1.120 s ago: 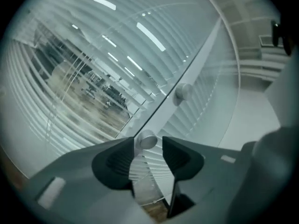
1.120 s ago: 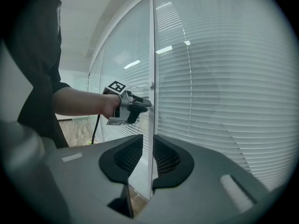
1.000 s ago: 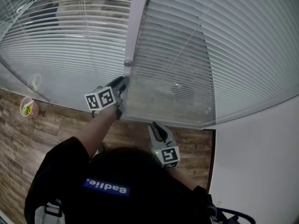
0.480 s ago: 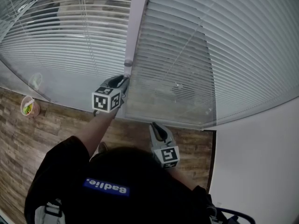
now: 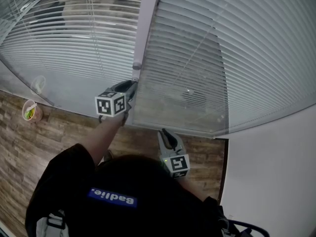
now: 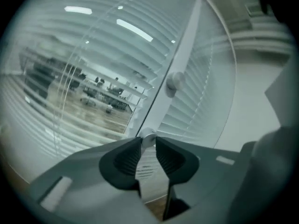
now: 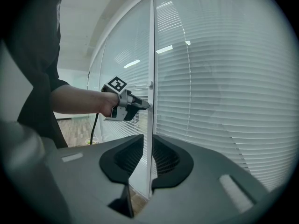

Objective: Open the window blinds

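Status: task was underway, not done.

- Left gripper (image 5: 131,86) was at the white post (image 5: 146,23) between the two glass panels. Its jaws had just been closing, and its tips pinched the small round knob (image 6: 148,137) on that post. A second knob (image 6: 174,80) sat higher on the post, untouched.
- Right gripper (image 7: 148,141) hung low, near the bottom edge of the right blind (image 5: 237,48). Its jaws had just been opening and stood apart. The post edge lined up with the gap, but the pads didn't look pressed on anything, so I'd call it idle.
- Left blind (image 5: 64,38): slats were tilted enough to see through to a room with chairs. Looked open, or close to it.
- Right blind: slats were flat and overlapping, a solid pale sheet with only a dim shadow showing. Looked shut.
- Both blinds hung full length behind the glass, neither one raised. Lift cords ran down across the slats.

Done: knob reached and gripped. Left, as I read it: twist the knob until the shut slats tilt open, then check the other knob if needed. Couldn't tell from these views which blind each knob drives.
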Demonstrator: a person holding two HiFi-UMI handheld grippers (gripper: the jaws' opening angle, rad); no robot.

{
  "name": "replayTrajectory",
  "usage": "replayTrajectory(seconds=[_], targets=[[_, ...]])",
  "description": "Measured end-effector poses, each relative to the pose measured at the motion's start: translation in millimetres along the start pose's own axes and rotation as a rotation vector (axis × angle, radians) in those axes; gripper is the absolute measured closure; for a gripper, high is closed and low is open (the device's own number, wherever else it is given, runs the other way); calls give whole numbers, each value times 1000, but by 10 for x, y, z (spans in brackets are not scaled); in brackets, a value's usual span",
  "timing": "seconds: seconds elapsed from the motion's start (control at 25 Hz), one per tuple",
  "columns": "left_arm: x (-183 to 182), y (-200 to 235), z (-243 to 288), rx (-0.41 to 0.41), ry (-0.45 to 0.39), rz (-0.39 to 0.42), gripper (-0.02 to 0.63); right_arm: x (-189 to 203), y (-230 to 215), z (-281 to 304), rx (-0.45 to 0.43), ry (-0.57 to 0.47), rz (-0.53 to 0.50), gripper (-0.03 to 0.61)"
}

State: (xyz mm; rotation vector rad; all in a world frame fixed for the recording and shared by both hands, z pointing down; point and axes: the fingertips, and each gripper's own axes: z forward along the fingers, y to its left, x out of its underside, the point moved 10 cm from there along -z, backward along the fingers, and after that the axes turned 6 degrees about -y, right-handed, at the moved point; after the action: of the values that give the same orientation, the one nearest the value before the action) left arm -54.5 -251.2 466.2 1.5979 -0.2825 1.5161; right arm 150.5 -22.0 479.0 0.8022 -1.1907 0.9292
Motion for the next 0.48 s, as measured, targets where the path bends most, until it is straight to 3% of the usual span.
replayTrajectory(seconds=[0.08,0.16,0.36,0.48], targets=[[57,20,0,43,-11,-194,483,4,2,-4,-2,3,0,509],[113,19,5,73,-25,-325,447,23,-9,-6,-2,5,-2,503],[151,126,8,79,-127,-553,443,55,-28,-14,-3,12,6,503],[138,154,26,79,-159,-636,482,57,-40,-19,-2,16,4,503]])
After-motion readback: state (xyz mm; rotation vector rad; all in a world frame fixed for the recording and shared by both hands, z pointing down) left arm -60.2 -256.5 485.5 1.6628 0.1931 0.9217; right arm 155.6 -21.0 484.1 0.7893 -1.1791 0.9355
